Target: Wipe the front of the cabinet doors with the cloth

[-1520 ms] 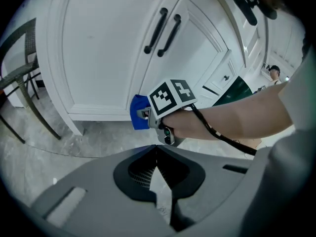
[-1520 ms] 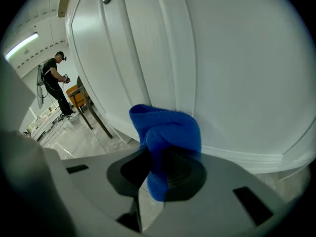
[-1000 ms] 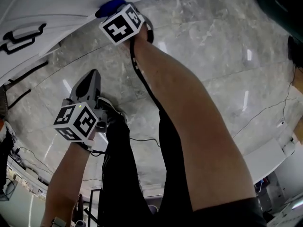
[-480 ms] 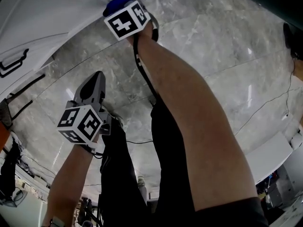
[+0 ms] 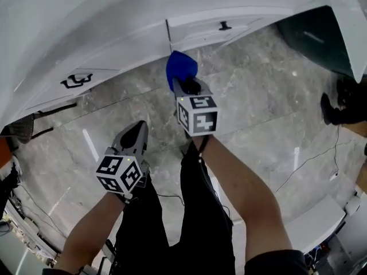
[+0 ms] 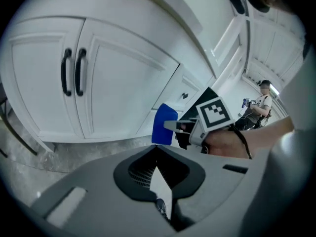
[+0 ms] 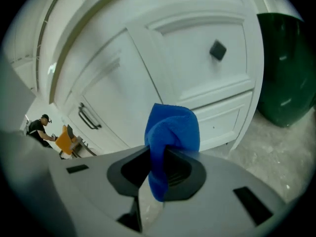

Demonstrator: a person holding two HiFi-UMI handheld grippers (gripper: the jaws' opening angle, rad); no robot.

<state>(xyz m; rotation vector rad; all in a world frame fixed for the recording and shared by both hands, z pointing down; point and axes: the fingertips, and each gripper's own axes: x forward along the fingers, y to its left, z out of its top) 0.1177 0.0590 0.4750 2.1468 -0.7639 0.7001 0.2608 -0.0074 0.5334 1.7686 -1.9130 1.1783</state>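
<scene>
Cloth (image 7: pixel 170 130) is clamped between the jaws of the right gripper (image 7: pixel 157 169). They are closed on its lower part, and a blue folded bulge is left standing past the jaw tips. In the head view the cloth (image 5: pixel 181 67) is seen ahead of that gripper (image 5: pixel 186 85), with its far edge at the bottom edge of the cabinet, by the seam between a door (image 5: pixel 114 50) and the drawer fronts (image 5: pixel 229 27). Whether the cloth is touching the front cannot be told.

In the right gripper view, a plain door (image 7: pixel 111 90) lies ahead and to the left of the cloth. Its bar handle (image 7: pixel 89 116) is farther left. Ahead and to the right, a drawer front (image 7: pixel 207 58) with a dark knob (image 7: pixel 217 50) is seen, and the cabinet corner lies beyond it. Past that corner, a green bin (image 7: pixel 284 68) stands on the floor (image 7: pixel 276 167), which lies bare to the gripper's right.

The left gripper (image 5: pixel 137 130) is held nearer the person and to the left of the right one, well apart from the cabinet. Its jaws are drawn together with nothing between them. In its own view, the left gripper (image 6: pixel 158 167) is pointed at two doors (image 6: pixel 118 83) with paired dark handles (image 6: pixel 73 72). The cloth (image 6: pixel 164 125) is seen ahead and slightly to the right. Bare floor (image 5: pixel 114 107) lies between this gripper and the cabinet's lower edge.
</scene>
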